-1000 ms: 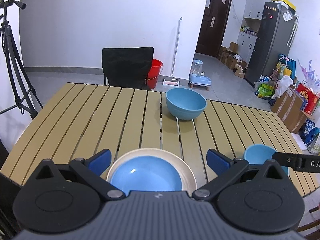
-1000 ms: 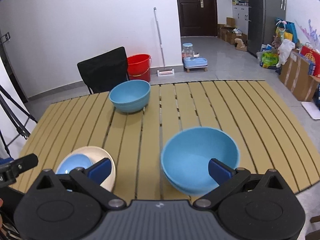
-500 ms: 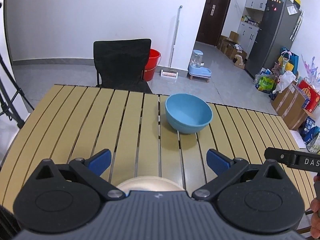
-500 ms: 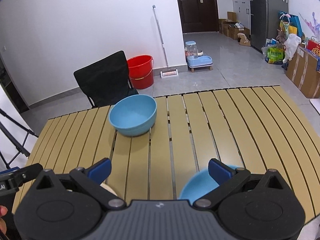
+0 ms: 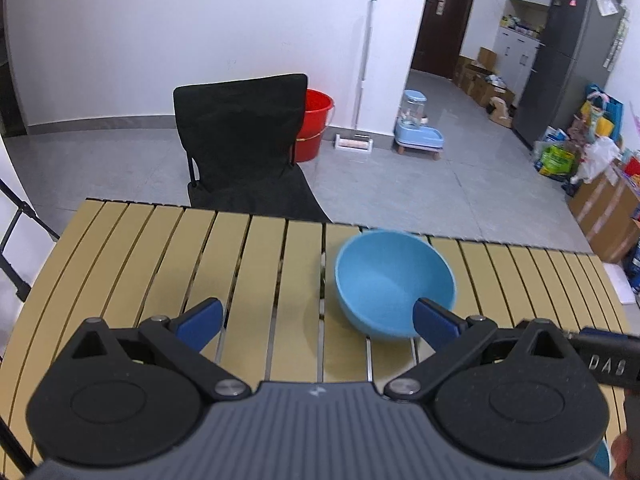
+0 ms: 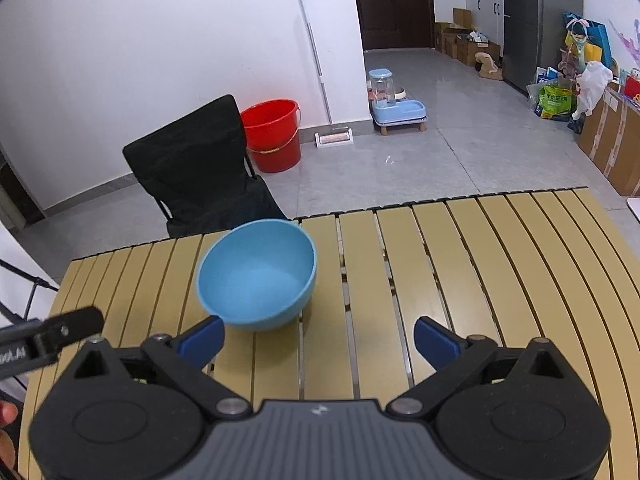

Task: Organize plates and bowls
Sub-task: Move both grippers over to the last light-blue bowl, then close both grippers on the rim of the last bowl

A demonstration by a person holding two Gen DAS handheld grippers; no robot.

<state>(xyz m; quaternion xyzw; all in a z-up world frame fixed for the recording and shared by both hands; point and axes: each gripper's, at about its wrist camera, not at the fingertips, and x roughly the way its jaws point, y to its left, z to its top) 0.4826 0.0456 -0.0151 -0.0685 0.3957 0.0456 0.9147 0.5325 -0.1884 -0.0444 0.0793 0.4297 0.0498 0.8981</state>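
A light blue bowl (image 5: 394, 282) stands upright near the far edge of the slatted yellow table (image 5: 160, 264). My left gripper (image 5: 318, 322) is open above the table, its right finger in front of that bowl's near side. In the right wrist view the same bowl (image 6: 258, 276) sits just beyond my open right gripper (image 6: 318, 342), ahead of its left finger. Nothing lies between either pair of fingers. A sliver of another blue dish (image 5: 601, 457) peeks out at the left wrist view's bottom right. The cream plate and the near bowl are out of sight.
A black folding chair (image 5: 244, 144) stands behind the table's far edge. On the floor beyond are a red bucket (image 5: 314, 124), a mop (image 5: 362, 80) and a blue pet feeder (image 5: 418, 128). Boxes and bags line the right side by a fridge (image 5: 568, 56).
Both grippers have moved forward over the table toward the far blue bowl. The cream plate with its blue dish and the near bowl have dropped out of view below. Both stay open.
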